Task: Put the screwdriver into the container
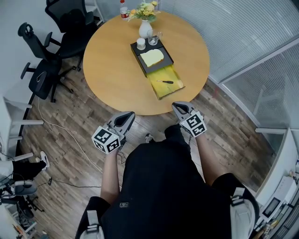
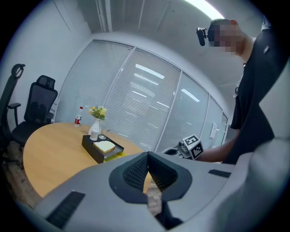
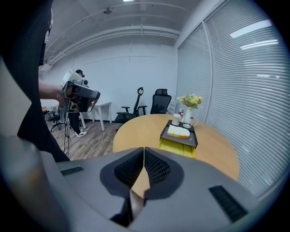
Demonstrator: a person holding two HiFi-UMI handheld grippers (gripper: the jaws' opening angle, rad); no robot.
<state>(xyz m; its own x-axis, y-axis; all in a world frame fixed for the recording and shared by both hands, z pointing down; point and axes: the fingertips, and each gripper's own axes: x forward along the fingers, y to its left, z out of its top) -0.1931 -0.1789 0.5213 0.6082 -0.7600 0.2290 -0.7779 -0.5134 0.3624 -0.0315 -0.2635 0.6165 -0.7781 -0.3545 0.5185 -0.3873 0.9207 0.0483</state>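
Note:
A small screwdriver [image 1: 165, 81] with a dark handle lies inside the open yellow drawer [image 1: 174, 88] of a black box [image 1: 140, 59] on the round wooden table [image 1: 112, 70]. A pale yellow slab [image 1: 152, 57] rests on top of the box. Both grippers hover off the table's near edge, in front of the person's body. My left gripper [image 1: 128, 115] is shut and empty, and its jaws [image 2: 147, 156] meet tip to tip. My right gripper [image 1: 179, 107] is also shut with nothing in it [image 3: 144, 152]. The drawer [image 3: 176, 147] lies ahead of the right gripper.
A white vase of flowers [image 1: 145, 28], a white cup [image 1: 141, 43] and a glass [image 1: 153, 40] stand at the box's far end, with a red bottle [image 1: 123, 9] beyond them. Black office chairs [image 1: 44, 70] stand left of the table. Glass walls with blinds [image 1: 252, 42] run along the right.

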